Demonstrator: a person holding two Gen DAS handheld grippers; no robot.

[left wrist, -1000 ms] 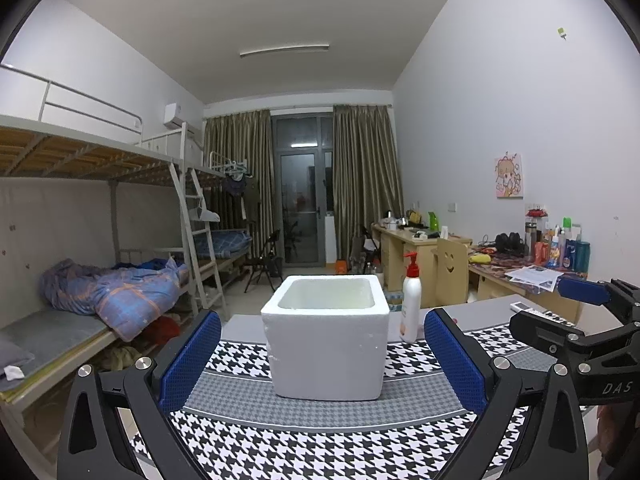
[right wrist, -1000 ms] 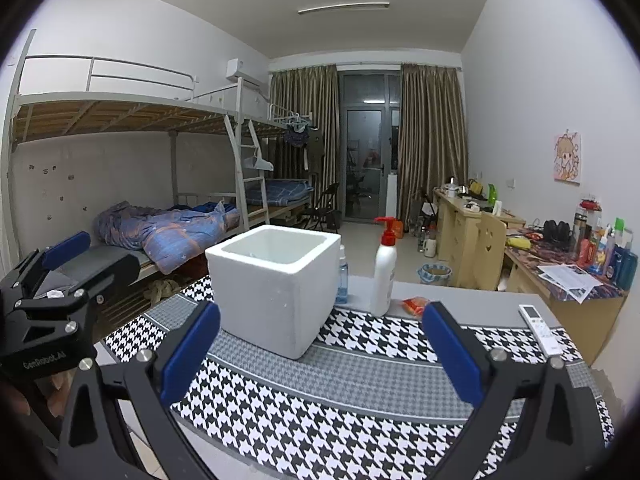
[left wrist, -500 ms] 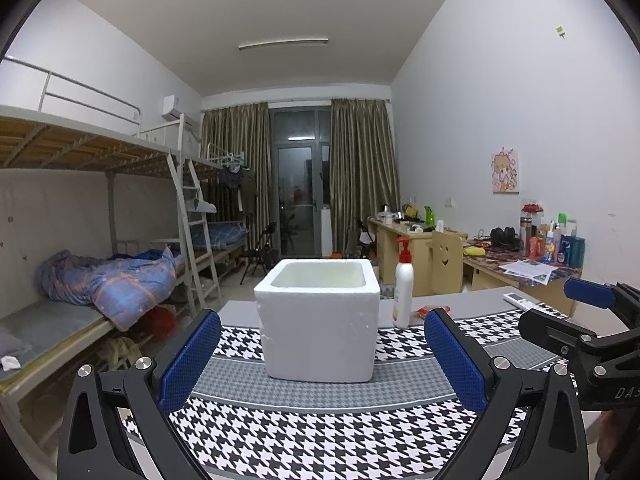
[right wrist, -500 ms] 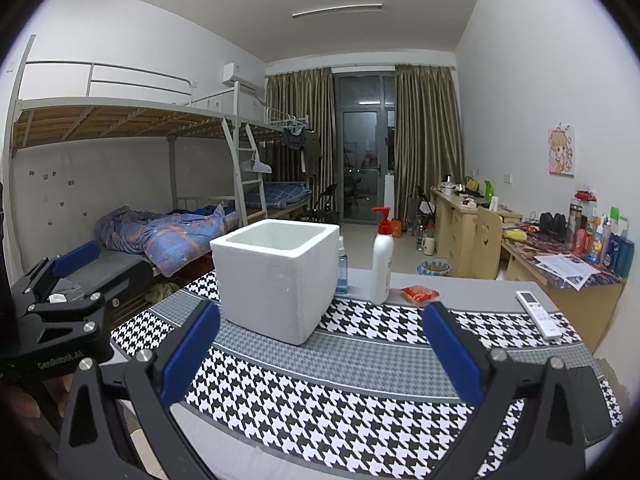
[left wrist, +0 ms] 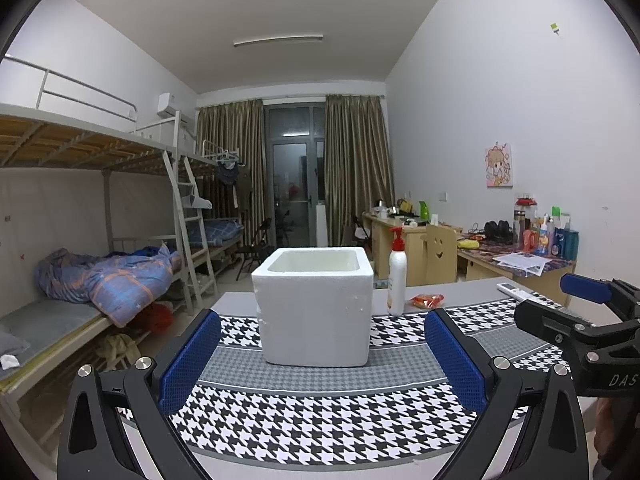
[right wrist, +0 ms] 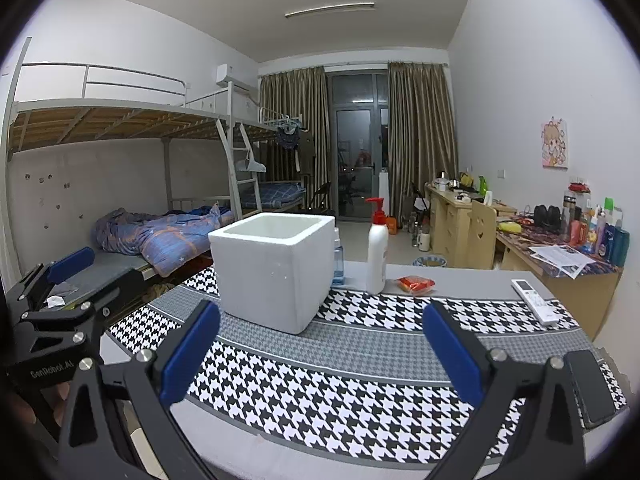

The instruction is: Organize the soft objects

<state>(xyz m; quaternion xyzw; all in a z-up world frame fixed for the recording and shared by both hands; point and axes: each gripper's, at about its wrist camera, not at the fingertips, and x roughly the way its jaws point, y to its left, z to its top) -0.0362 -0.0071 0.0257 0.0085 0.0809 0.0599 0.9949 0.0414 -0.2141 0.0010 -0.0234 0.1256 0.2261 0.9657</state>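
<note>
Both tools spread, empty: left tool [left wrist: 322,360] square before foam box [left wrist: 316,306]; right tool [right wrist: 320,354] right of box, nearer orange packet [right wrist: 416,283].

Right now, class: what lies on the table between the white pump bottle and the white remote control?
In the right wrist view, a small orange-red packet lies between the pump bottle and the remote, close beside the bottle; the rest is bare grey tabletop.

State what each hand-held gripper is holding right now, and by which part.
Nothing is held. The left hand-held gripper and the right hand-held gripper are both open and empty above the houndstooth cloth.
</note>
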